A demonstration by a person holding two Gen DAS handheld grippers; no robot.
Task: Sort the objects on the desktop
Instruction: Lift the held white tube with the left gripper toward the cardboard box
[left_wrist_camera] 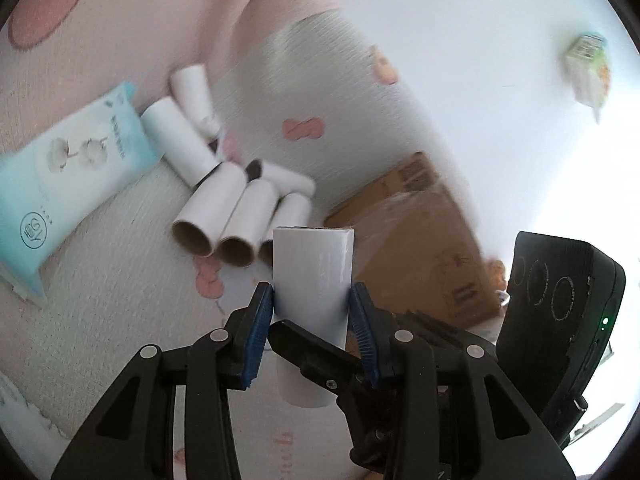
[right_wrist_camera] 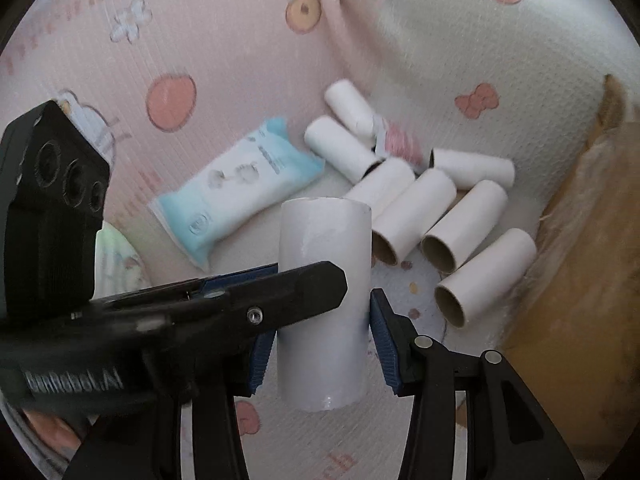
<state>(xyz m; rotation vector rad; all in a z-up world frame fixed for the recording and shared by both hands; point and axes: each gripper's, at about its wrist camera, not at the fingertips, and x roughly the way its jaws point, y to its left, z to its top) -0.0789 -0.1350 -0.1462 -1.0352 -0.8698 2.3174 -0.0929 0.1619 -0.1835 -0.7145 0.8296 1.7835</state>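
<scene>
One white roll (left_wrist_camera: pixel 312 260) is standing upright in the air between both grippers, above the patterned cloth (right_wrist_camera: pixel 208 32). The left gripper (left_wrist_camera: pixel 312 308) is holding this roll: its blue pads (left_wrist_camera: pixel 262 312) are pressing on both sides at a middle width. The right gripper (right_wrist_camera: pixel 320 340) is standing wide around the same roll; a thin gap is showing at its right pad, and its other pad is hiding partly behind the left gripper's finger. Seven other rolls (right_wrist_camera: pixel 416 208) are lying on the cloth, near a blue tissue pack (right_wrist_camera: pixel 240 184). Beside them a cardboard box (left_wrist_camera: pixel 420 240) is resting.
</scene>
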